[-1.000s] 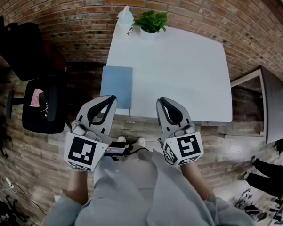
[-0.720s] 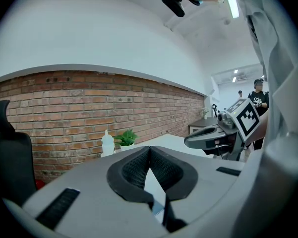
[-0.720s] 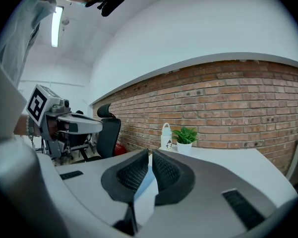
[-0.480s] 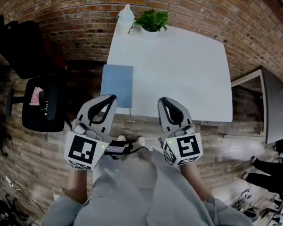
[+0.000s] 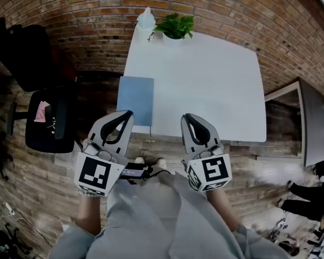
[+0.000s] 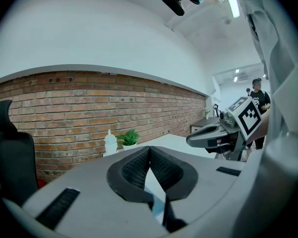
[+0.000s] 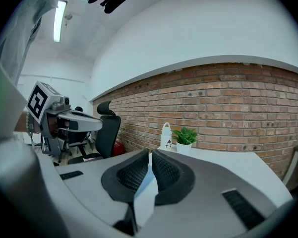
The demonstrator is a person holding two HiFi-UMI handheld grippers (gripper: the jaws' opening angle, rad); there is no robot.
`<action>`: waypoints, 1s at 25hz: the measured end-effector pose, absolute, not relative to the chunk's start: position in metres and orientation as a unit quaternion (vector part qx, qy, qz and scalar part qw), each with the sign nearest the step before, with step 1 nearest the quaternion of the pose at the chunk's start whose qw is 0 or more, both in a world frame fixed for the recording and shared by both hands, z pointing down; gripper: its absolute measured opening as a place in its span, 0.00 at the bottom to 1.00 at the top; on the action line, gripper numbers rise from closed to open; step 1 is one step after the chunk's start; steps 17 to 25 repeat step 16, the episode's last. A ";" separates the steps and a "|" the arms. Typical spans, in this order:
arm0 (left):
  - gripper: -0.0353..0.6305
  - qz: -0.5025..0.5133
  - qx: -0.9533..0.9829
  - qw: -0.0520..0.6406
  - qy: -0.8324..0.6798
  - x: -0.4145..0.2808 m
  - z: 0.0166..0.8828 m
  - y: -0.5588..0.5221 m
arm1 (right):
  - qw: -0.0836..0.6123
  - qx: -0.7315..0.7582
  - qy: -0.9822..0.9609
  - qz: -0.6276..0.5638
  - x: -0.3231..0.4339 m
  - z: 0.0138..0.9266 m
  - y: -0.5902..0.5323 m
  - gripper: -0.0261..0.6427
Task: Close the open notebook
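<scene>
A blue notebook (image 5: 135, 100) lies flat on the left part of the white table (image 5: 205, 85), its left side reaching the table's edge; only its plain blue face shows. My left gripper (image 5: 128, 113) hovers just in front of the notebook's near end, jaws shut with nothing between them. My right gripper (image 5: 186, 116) is held level with it over the table's near edge, also shut and holding nothing. In the left gripper view a sliver of the notebook (image 6: 159, 206) shows below the closed left gripper (image 6: 149, 148). In the right gripper view the right gripper (image 7: 150, 153) points at the far wall.
A potted plant (image 5: 174, 26) and a white bottle (image 5: 145, 19) stand at the table's far edge against the brick wall. A black office chair (image 5: 43, 117) stands left of the table. A grey desk (image 5: 312, 117) is at the right.
</scene>
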State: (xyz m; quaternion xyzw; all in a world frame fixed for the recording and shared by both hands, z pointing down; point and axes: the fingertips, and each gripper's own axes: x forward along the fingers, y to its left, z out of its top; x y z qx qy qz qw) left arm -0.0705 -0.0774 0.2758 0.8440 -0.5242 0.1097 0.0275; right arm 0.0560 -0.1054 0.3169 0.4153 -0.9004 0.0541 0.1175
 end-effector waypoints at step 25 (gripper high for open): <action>0.08 0.114 0.842 0.031 -0.527 -0.079 0.280 -0.073 | 0.127 0.402 -0.905 0.052 0.043 0.323 -0.100 0.12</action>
